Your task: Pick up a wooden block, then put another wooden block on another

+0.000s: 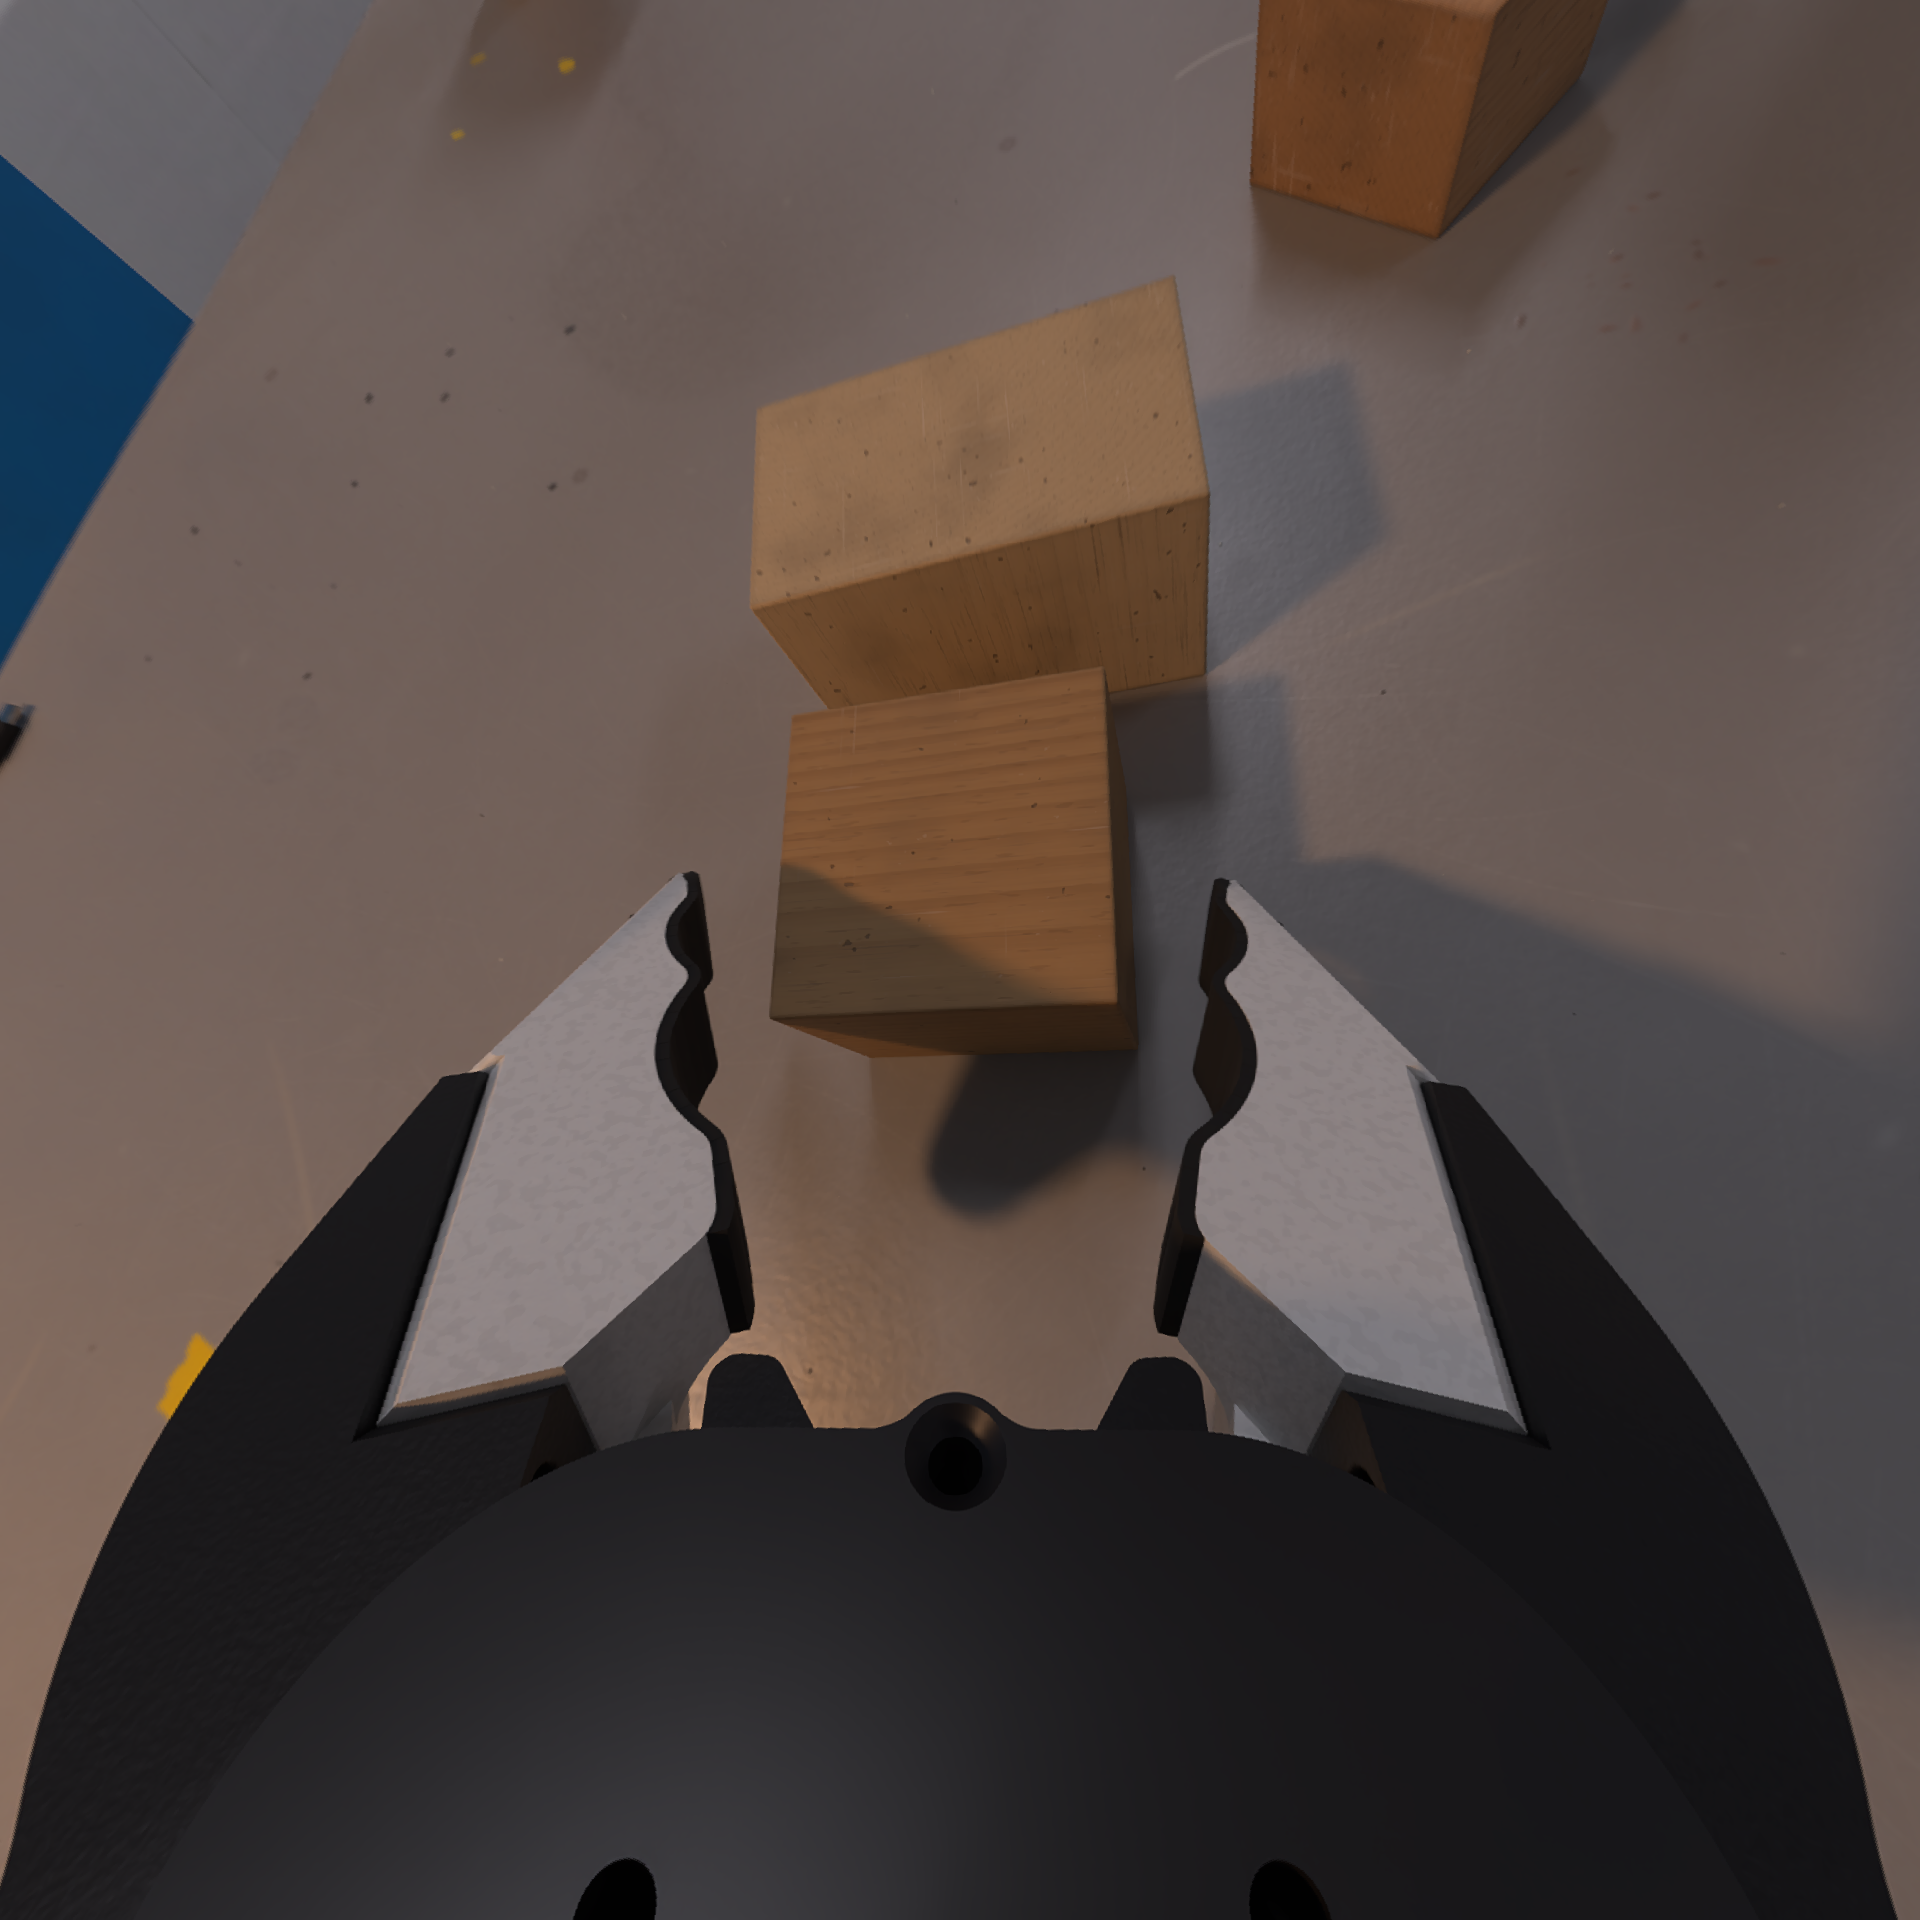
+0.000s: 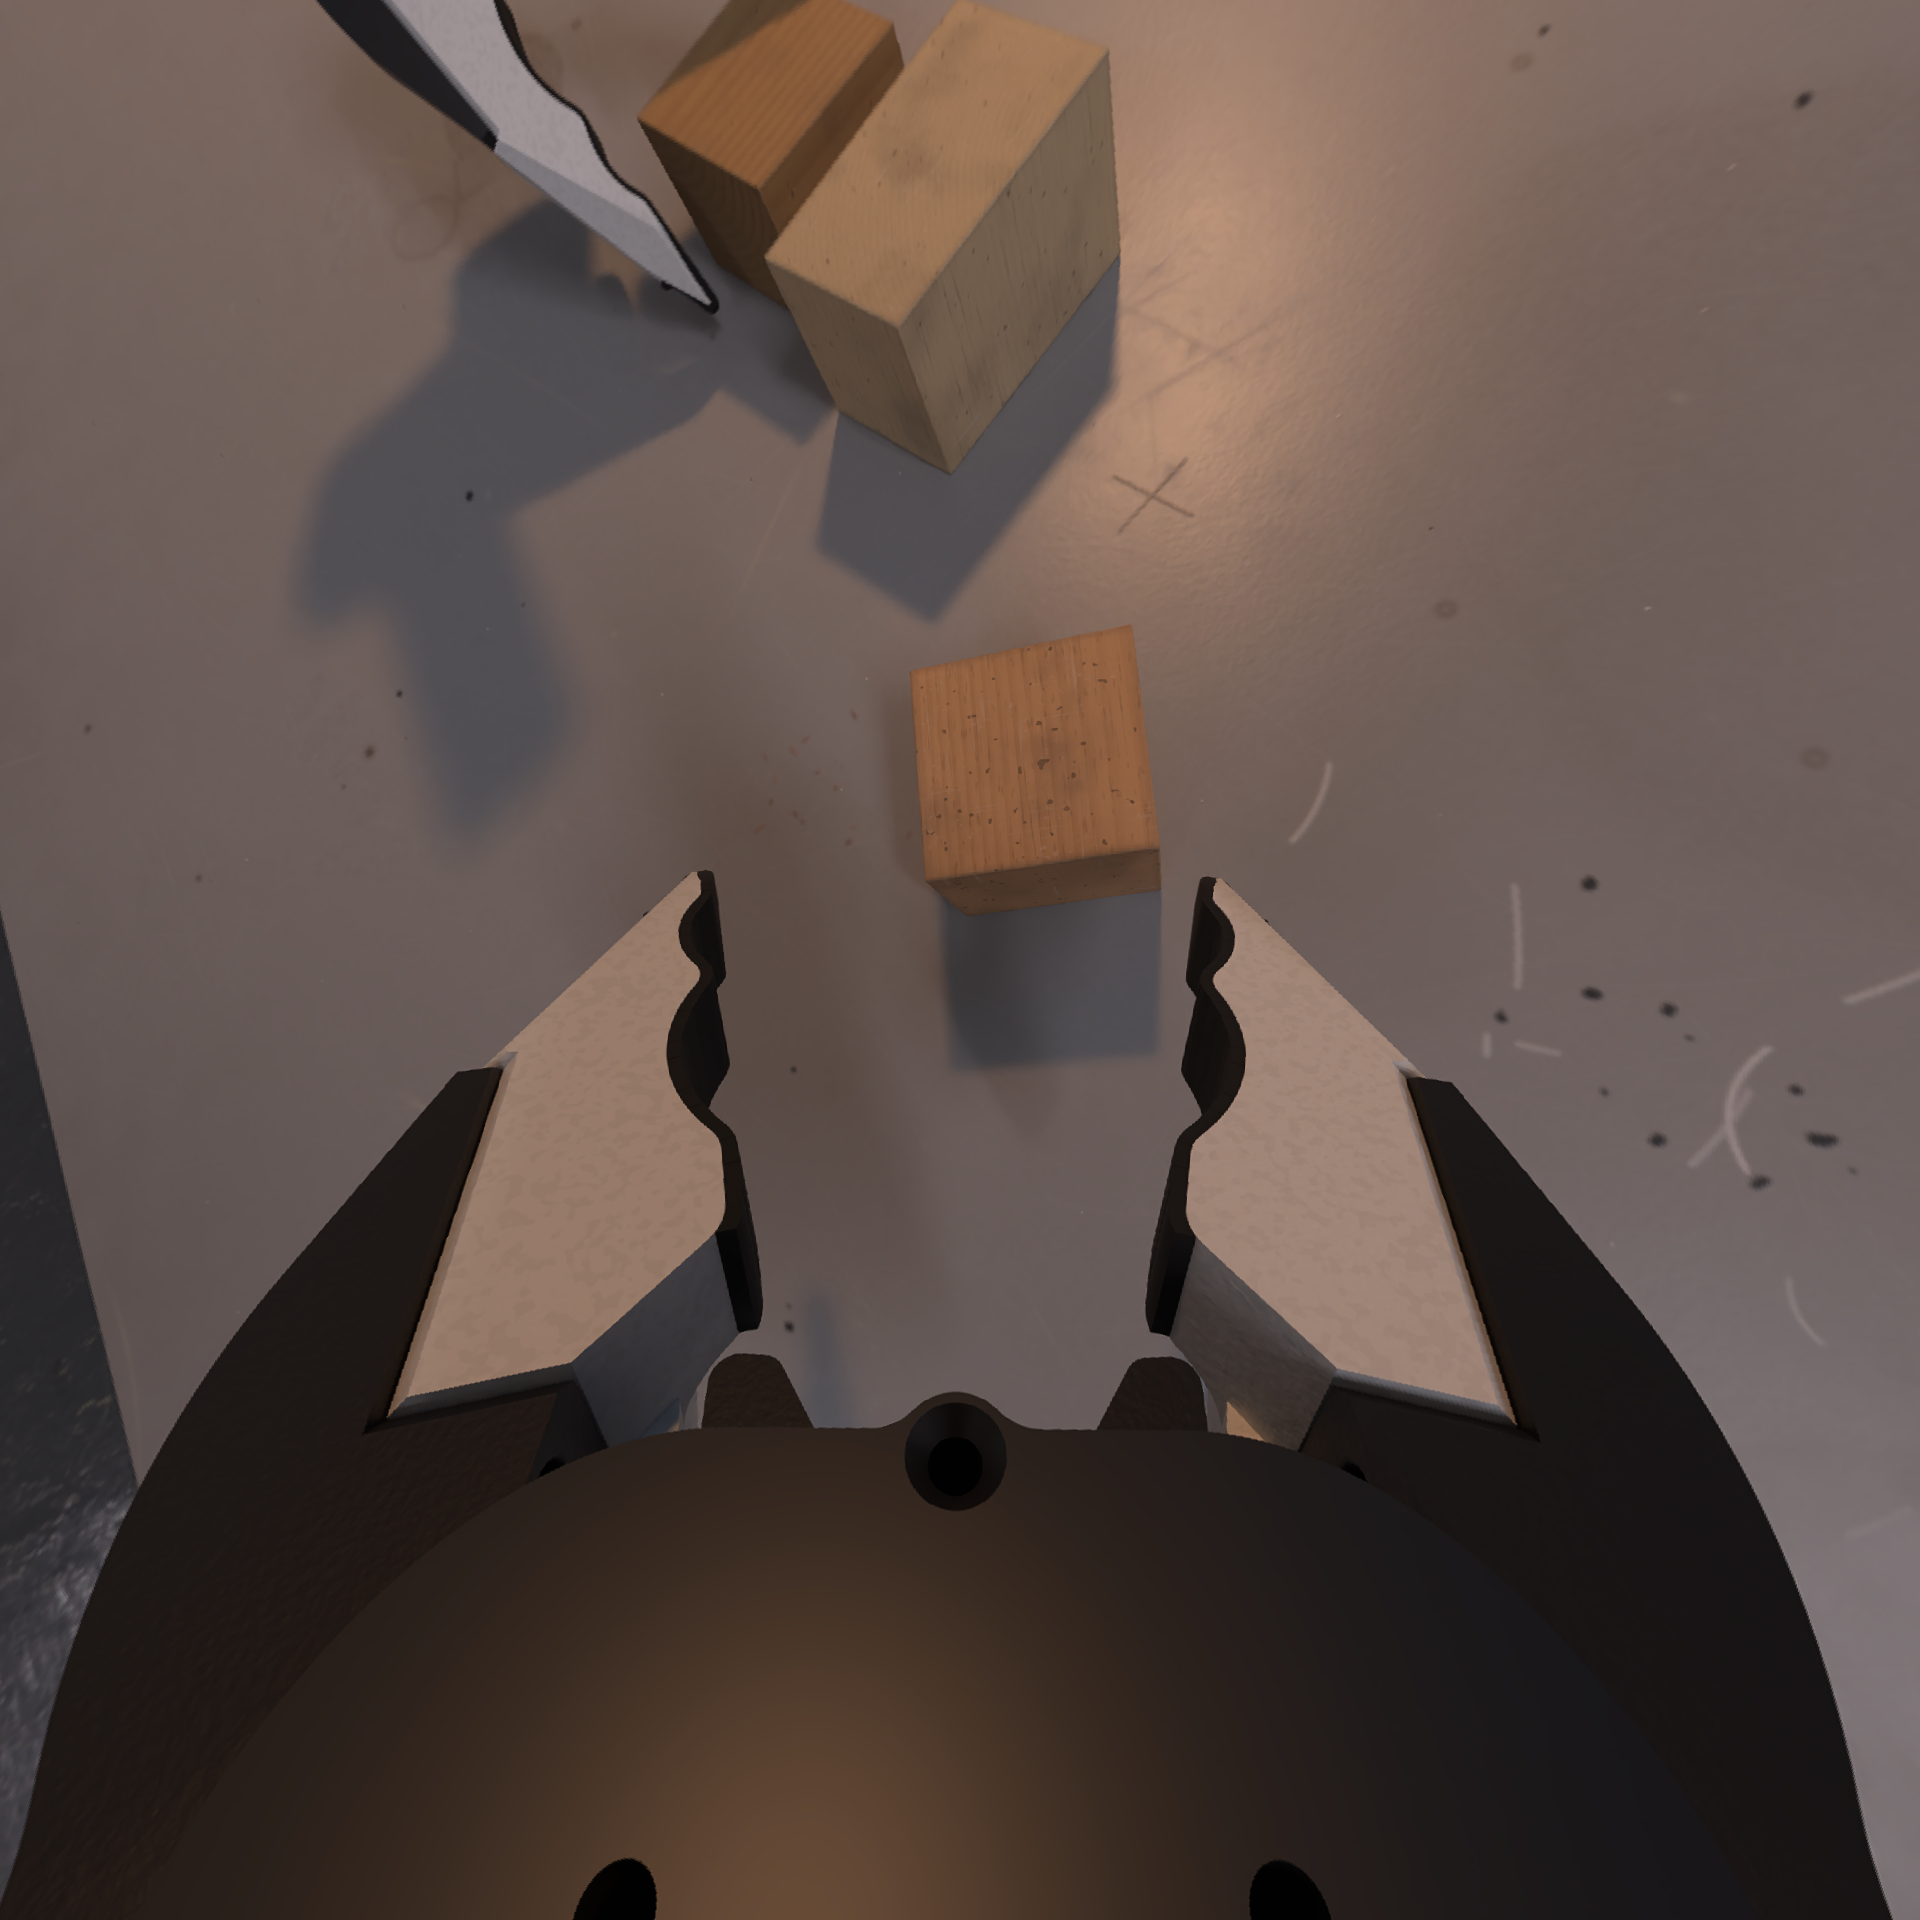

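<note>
Three wooden blocks lie on a grey table. In the left wrist view a brown cube (image 1: 948, 852) sits just ahead of my open left gripper (image 1: 956, 883), its near part between the fingertips. A larger pale block (image 1: 977, 499) touches its far side. A reddish-brown cube (image 1: 1382, 104) stands at the far right. In the right wrist view that reddish cube (image 2: 1039, 769) lies just ahead of my open, empty right gripper (image 2: 956, 883), slightly right of centre. The pale block (image 2: 956, 229) and brown cube (image 2: 764, 114) lie beyond it, with one finger of the left gripper (image 2: 582, 177) beside them.
The grey table (image 1: 416, 727) is scuffed and speckled. Its left edge borders a blue floor patch (image 1: 73, 395) in the left wrist view. A dark strip (image 2: 42, 1351) runs along the left side of the right wrist view. A pencilled cross (image 2: 1151, 497) marks the table.
</note>
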You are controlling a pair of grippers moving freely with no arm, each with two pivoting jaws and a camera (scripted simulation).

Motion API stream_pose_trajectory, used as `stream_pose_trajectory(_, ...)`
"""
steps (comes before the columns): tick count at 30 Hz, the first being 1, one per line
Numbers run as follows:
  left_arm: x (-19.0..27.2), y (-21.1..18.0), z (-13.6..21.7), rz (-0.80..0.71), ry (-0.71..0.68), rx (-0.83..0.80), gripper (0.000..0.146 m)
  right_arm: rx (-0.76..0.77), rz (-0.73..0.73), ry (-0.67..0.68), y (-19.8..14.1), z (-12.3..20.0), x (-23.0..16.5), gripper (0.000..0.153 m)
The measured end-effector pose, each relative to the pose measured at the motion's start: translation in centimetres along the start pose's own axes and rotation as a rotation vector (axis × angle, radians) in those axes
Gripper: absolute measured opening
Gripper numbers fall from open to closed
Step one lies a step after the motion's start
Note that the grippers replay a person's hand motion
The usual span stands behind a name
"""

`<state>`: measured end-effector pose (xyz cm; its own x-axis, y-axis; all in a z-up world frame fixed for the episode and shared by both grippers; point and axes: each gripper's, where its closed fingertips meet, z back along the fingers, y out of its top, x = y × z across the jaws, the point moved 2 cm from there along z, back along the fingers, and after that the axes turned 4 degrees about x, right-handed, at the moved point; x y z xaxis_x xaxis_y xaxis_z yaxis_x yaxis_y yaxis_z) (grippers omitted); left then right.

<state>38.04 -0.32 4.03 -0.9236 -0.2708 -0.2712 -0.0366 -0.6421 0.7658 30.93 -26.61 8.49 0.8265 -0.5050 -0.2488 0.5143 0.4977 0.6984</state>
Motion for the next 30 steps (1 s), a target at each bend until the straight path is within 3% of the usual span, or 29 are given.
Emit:
stream_pose_trajectory(5, 0.1, -0.6, -0.9, 0.023, -0.019, -0.013, 0.073, -0.066, 0.028, 0.021, -0.1, -2.1, 0.0, 0.092)
stream_pose_trajectory(11, -0.2, -0.7, -0.4, 0.05, -0.033, -0.028, 0.073, -0.165, 0.084, -0.059, 0.3, -4.0, 1.0, 0.094)
stream_pose_trajectory(17, -1.1, -0.1, 1.0, 0.052, 0.006, -0.02, 0.073, -0.187, 0.139, -0.128, 0.5, -3.8, 1.7, 0.097)
stream_pose_trajectory(26, -1.9, 0.5, 2.6, 0.076, 0.016, 0.014, 0.073, -0.204, 0.14, -0.065, -0.6, -5.7, 2.2, 0.097)
stream_pose_trajectory(27, -2.1, 0.5, 2.8, 0.083, 0.022, 0.015, 0.073, -0.216, 0.138, -0.047, -0.8, -6.1, 2.1, 0.093)
stream_pose_trajectory(29, -2.4, 0.5, 3.2, 0.093, 0.028, 0.02, 0.073, -0.22, 0.136, -0.011, -0.8, -6.3, 1.9, 0.065)
stream_pose_trajectory(30, -2.6, 0.5, 3.4, 0.093, 0.033, 0.024, 0.073, -0.219, 0.136, -0.008, -0.7, -6.2, 1.8, 0.064)
